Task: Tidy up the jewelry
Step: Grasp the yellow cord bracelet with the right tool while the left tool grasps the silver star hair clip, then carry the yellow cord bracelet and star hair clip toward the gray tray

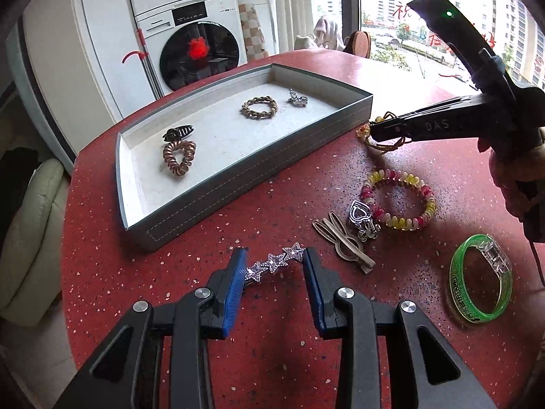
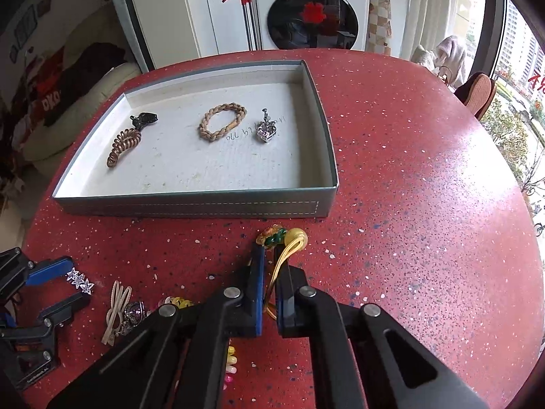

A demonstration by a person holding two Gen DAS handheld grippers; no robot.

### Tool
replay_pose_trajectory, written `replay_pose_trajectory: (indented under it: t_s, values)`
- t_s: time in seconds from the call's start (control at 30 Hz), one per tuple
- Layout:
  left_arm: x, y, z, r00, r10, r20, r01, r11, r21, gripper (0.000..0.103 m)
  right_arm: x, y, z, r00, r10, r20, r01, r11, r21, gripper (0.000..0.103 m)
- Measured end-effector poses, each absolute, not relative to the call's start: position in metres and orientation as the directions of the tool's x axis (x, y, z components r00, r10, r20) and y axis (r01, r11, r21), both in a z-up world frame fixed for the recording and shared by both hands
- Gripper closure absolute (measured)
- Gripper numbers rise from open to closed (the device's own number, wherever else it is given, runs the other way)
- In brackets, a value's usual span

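My left gripper (image 1: 275,271) is shut on a silver star hair clip (image 1: 272,263), its blue pads pressing on the clip's two ends low over the red table. The right wrist view shows the same clip (image 2: 80,281) at the far left. My right gripper (image 2: 270,262) is shut on a yellow cord bracelet (image 2: 295,238) with amber and green beads, just in front of the grey tray (image 2: 190,206). In the left wrist view this gripper (image 1: 373,129) sits beside the tray's right corner. The tray (image 1: 259,173) holds a black claw clip (image 1: 177,133), a copper spiral tie (image 1: 178,162), a braided bracelet (image 1: 259,106) and a silver pendant (image 1: 298,99).
On the red speckled table (image 2: 408,187), to the right of my left gripper, lie a pink and yellow spiral tie (image 1: 402,201), a heart charm (image 1: 361,214), a gold bunny clip (image 1: 344,245) and a green bangle (image 1: 480,279). A washing machine (image 2: 313,10) stands behind the table.
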State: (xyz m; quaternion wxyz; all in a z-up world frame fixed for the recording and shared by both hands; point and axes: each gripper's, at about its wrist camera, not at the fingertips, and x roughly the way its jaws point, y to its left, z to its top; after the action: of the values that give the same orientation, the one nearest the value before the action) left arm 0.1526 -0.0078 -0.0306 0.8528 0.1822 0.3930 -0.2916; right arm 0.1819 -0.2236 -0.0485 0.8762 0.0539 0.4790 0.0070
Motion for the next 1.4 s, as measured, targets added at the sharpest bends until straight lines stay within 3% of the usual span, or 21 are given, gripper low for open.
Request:
replay_pose_trajectory:
  t_s: [0.57, 0.6, 0.63, 0.67, 0.7, 0.8, 0.9, 0.93, 0.97, 1.0, 1.4]
  values:
    - [0.155, 0.004, 0.004, 0.589, -0.377, -0.715, 0.567, 0.823, 0.033, 0.051, 0.165, -0.239, -0.012, 0.61, 0.152, -0.777, 0.019, 0.978, 0.207, 0.096]
    - [0.156, 0.004, 0.005, 0.59, -0.379, -0.713, 0.566, 0.824, 0.031, 0.051, 0.167, -0.241, -0.015, 0.604, 0.17, -0.779, 0.018, 0.974, 0.227, 0.084]
    - [0.156, 0.004, 0.005, 0.59, -0.379, -0.712, 0.566, 0.824, 0.031, 0.051, 0.171, -0.242, -0.019, 0.581, 0.183, -0.793, 0.02, 0.971, 0.239, 0.051]
    - [0.156, 0.004, 0.005, 0.592, -0.378, -0.712, 0.566, 0.823, 0.034, 0.051, 0.174, -0.243, -0.024, 0.563, 0.182, -0.806, 0.029, 0.97, 0.24, 0.038]
    - [0.156, 0.003, 0.005, 0.592, -0.375, -0.713, 0.565, 0.824, 0.036, 0.051, 0.175, -0.242, -0.027, 0.561, 0.178, -0.808, 0.028, 0.972, 0.234, 0.033]
    - [0.157, 0.003, 0.003, 0.591, -0.369, -0.717, 0.557, 0.83, 0.032, 0.051, 0.184, -0.23, -0.039, 0.546, 0.122, -0.829, 0.001, 0.989, 0.146, 0.036]
    - [0.158, 0.005, 0.004, 0.595, -0.364, -0.717, 0.546, 0.837, 0.028, 0.05, 0.194, -0.224, -0.056, 0.516, 0.092, -0.852, 0.004, 0.994, 0.11, 0.052]
    - [0.159, 0.005, 0.004, 0.595, -0.366, -0.715, 0.543, 0.839, 0.023, 0.051, 0.193, -0.221, -0.055, 0.539, 0.068, -0.84, 0.002, 0.997, 0.082, 0.066]
    - [0.16, 0.006, 0.006, 0.596, -0.369, -0.714, 0.542, 0.84, 0.019, 0.051, 0.193, -0.219, -0.056, 0.535, 0.051, -0.843, -0.002, 0.998, 0.059, 0.072]
    - [0.16, 0.006, 0.007, 0.598, -0.369, -0.711, 0.542, 0.84, 0.019, 0.051, 0.192, -0.217, -0.055, 0.535, 0.06, -0.843, -0.016, 0.998, 0.061, 0.087]
    - [0.176, -0.001, 0.021, 0.619, -0.378, -0.688, 0.529, 0.849, 0.01, 0.051, 0.177, -0.228, -0.012, 0.605, 0.155, -0.781, -0.039, 0.985, 0.165, 0.087]
